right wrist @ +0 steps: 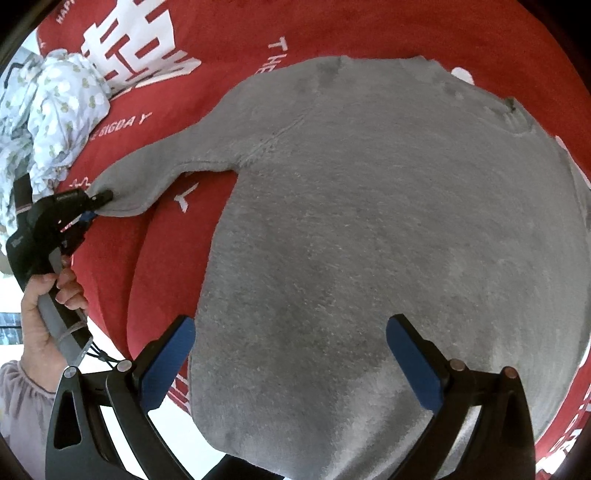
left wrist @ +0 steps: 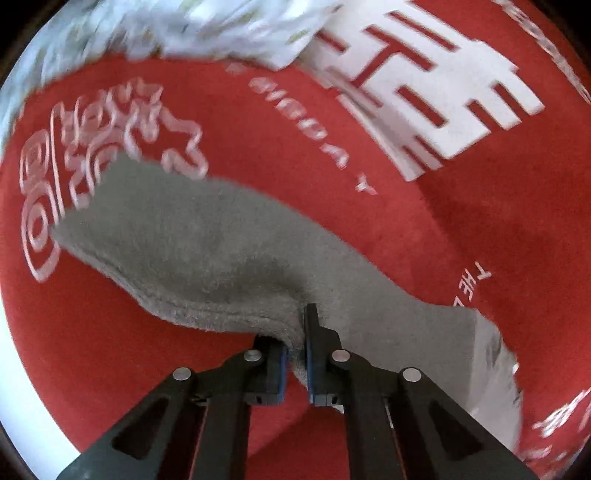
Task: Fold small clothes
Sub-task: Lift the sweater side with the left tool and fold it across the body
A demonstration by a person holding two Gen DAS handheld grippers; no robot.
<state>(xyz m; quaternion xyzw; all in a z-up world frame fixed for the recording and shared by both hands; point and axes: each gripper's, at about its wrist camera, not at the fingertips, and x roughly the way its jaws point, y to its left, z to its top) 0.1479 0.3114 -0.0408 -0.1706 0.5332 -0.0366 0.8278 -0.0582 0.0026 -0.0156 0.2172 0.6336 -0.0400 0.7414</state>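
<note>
So the grey sweater (right wrist: 369, 221) is lying flat on the red blanket (right wrist: 332, 29), filling the middle of the right wrist view. The left gripper (left wrist: 294, 354) is pinching the sleeve (left wrist: 184, 240) cuff, jaws clamped on it. The right gripper (right wrist: 291, 354) is hanging over the hem, jaws spread wide. A floral garment (right wrist: 55, 110) is sitting upper left.

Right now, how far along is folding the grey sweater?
Done: the grey sweater lies spread flat on the red cloth. In hand: the left tongs pinch the sleeve cuff. Left: every fold; the right tongs hang open over the hem.
</note>
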